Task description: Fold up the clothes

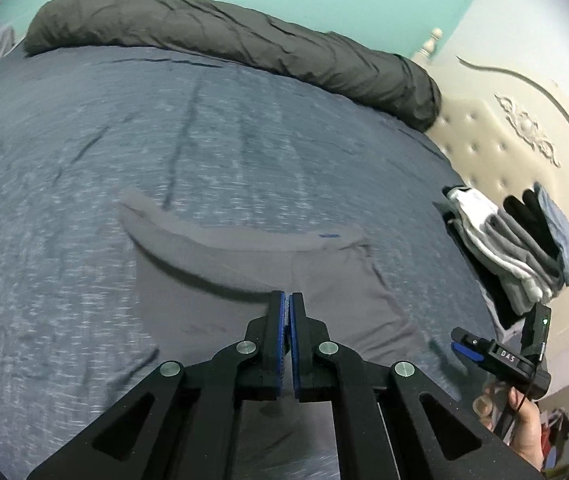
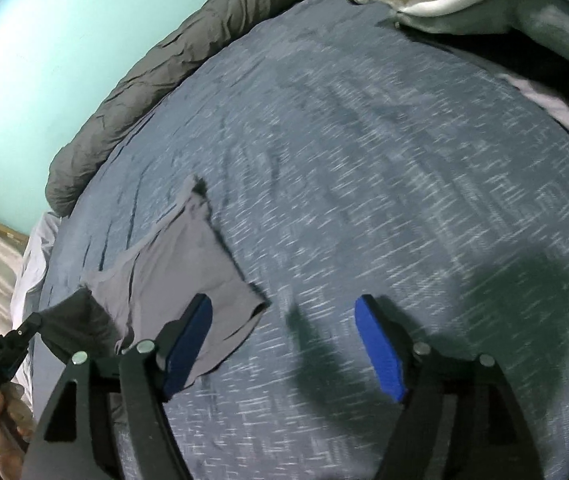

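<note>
the left gripper has its blue pads pressed together, and from the right wrist view a lifted corner of the grey garment runs up into it, so it has the cloth pinched. the garment lies spread on the blue bedsheet, near the edge. the right gripper hangs wide open over bare sheet, just beside the garment's hem, nothing in its grasp. a dark rolled blanket lines the far side, and a stack of folded clothes sits by the headboard
</note>
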`<action>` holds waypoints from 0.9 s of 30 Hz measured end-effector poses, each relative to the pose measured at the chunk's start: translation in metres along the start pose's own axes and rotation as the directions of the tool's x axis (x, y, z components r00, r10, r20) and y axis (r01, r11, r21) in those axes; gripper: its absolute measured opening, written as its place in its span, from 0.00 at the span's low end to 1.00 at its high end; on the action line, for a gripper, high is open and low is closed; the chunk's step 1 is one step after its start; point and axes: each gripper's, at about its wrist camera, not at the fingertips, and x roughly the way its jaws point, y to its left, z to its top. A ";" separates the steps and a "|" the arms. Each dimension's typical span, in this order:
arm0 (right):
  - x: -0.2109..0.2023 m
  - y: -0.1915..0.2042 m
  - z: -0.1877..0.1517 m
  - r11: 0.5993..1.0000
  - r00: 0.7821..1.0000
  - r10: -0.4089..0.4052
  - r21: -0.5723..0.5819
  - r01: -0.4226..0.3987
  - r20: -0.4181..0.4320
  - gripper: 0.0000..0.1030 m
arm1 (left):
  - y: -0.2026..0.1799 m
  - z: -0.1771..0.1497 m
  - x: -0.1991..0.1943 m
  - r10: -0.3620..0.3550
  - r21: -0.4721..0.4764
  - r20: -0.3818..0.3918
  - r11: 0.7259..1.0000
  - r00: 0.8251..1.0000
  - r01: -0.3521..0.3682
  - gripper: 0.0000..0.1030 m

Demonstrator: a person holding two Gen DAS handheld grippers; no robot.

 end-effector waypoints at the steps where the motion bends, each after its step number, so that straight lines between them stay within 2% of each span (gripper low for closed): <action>1: -0.001 -0.002 0.000 1.000 1.000 0.003 0.006 -0.003 0.001 0.73 | -0.007 0.001 0.003 -0.005 0.007 -0.004 1.000 1.000 0.005 0.02; 6: 0.002 -0.002 -0.001 1.000 1.000 0.019 0.007 -0.019 -0.008 0.73 | -0.052 0.006 0.023 -0.040 0.063 -0.036 0.997 0.999 0.043 0.02; 11: 0.000 -0.004 -0.001 0.999 1.000 0.030 0.012 -0.030 -0.005 0.73 | -0.114 0.004 0.054 -0.099 0.153 -0.095 0.982 0.991 0.113 0.02; 15: -0.002 -0.010 -0.001 0.999 0.999 0.046 0.026 -0.046 0.002 0.73 | -0.149 -0.012 0.110 -0.138 0.156 -0.203 0.973 0.969 0.171 0.02; 18: -0.004 -0.018 0.001 0.997 0.998 0.059 0.041 -0.059 0.011 0.73 | -0.162 -0.030 0.151 -0.108 0.175 -0.282 0.971 0.953 0.162 0.02; 21: -0.003 -0.026 0.002 0.996 0.998 0.065 0.065 -0.066 0.015 0.73 | -0.159 -0.043 0.175 -0.104 0.143 -0.339 0.977 0.935 0.161 0.03; 22: -0.004 -0.026 0.002 0.996 0.998 0.063 0.067 -0.065 0.019 0.73 | -0.157 -0.044 0.175 -0.113 0.132 -0.341 0.977 0.933 0.166 0.04; 24: -0.004 -0.025 0.003 0.996 0.998 0.059 0.058 -0.060 0.022 0.73 | -0.153 -0.043 0.170 -0.136 0.115 -0.335 0.976 0.933 0.183 0.15; 26: -0.003 -0.022 0.004 0.997 0.998 0.059 0.045 -0.060 0.022 0.73 | -0.149 -0.038 0.156 -0.159 0.101 -0.309 0.975 0.937 0.199 0.33; 27: -0.003 -0.021 0.004 0.997 0.998 0.066 0.042 -0.067 0.019 0.73 | -0.145 -0.034 0.148 -0.162 0.100 -0.293 0.975 0.942 0.199 0.35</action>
